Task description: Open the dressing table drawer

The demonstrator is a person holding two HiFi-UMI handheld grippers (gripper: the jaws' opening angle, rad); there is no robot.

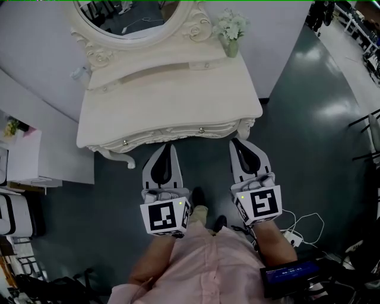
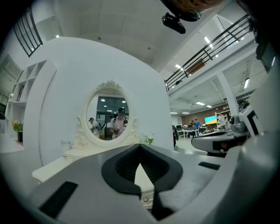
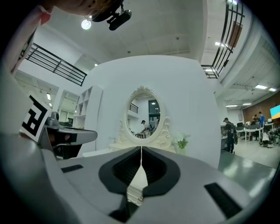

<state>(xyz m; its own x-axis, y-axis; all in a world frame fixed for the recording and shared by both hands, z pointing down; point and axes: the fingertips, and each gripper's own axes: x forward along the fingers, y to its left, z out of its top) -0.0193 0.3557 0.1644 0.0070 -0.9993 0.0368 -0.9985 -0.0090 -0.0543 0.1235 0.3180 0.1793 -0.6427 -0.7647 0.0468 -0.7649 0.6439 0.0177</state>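
Head view puts the white dressing table (image 1: 172, 101) straight ahead of you, its top bare across the middle. Its oval mirror (image 1: 133, 18) stands at the back, and a small vase of pale flowers (image 1: 231, 29) sits at the back right corner. The drawer front (image 1: 163, 135) runs along the carved edge nearest you. It sits tucked under the tabletop, not pulled out, and carries one knob (image 1: 124, 142) toward the left and another knob (image 1: 201, 130) toward the right. Your left claw (image 1: 168, 146) points at that front between the two knobs, its tip just short of the carved edge; whether it touches cannot be told from above. Your right claw (image 1: 236, 141) lies level beside it, aimed at the table's right front corner, to the right of the right-hand knob. In the left gripper view the left claw's (image 2: 140, 146) tips meet with nothing gripped, and a knob (image 2: 145, 199) shows through the gap lower down between the pads. In the right gripper view the right claw (image 3: 141, 148) is likewise closed tip to tip and empty, with a knob (image 3: 140, 199) visible through its lower gap.
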